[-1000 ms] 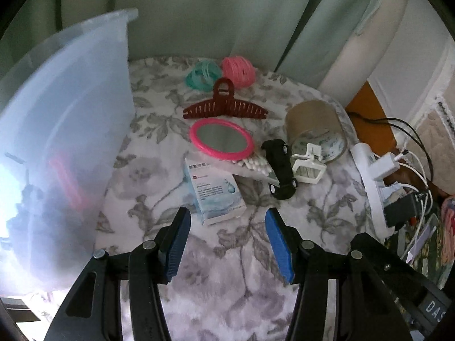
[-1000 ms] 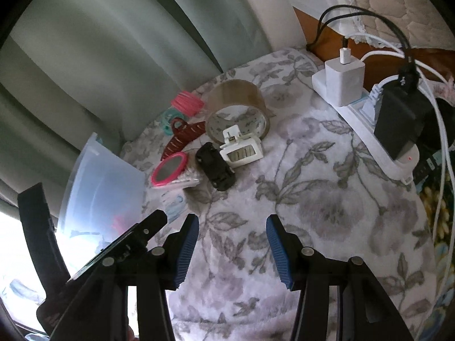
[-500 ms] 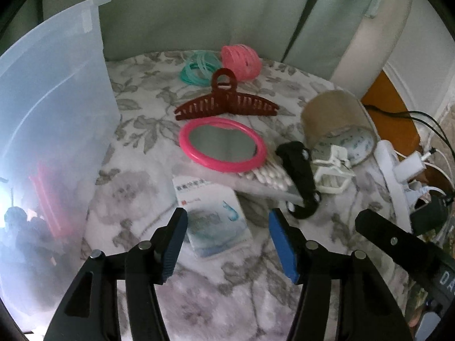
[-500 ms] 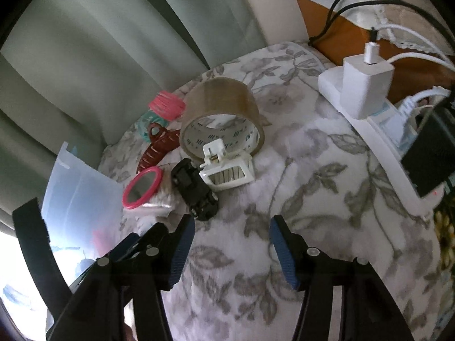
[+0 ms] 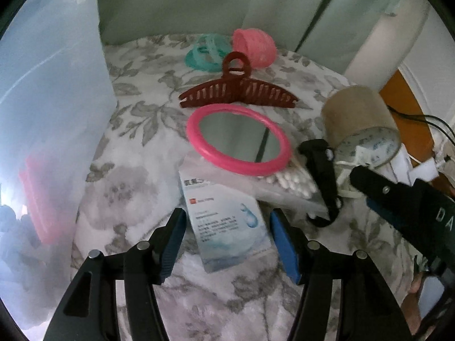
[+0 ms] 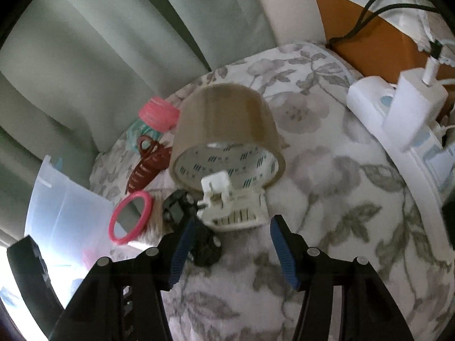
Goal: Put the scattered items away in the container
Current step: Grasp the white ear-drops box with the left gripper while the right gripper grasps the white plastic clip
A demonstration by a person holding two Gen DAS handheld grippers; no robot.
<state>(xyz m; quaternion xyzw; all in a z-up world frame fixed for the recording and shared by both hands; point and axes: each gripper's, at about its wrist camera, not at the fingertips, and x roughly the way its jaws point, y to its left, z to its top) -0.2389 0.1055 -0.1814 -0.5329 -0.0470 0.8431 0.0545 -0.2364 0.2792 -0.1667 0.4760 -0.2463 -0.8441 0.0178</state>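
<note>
Approach step: box [image 5: 227, 227] is straddled by spread left gripper [image 5: 227, 238] jaws; white clip [image 6: 236, 207] is neared by spread right gripper [image 6: 227, 253] jaws. Closing, then transfer to the container [image 5: 51, 142], is required.

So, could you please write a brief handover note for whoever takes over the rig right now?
Left gripper: open, empty, straddling the small pale-blue cardboard box.
Right gripper: open, empty, near the white plastic hair clip and black toy car.
Translucent plastic container: at left, something red already inside.
Left on the floral cloth: box, clip, car, round pink-framed mirror, bag of cotton swabs, dark-red claw clip, teal hair ties, pink hair ties, brown tape roll.
</note>
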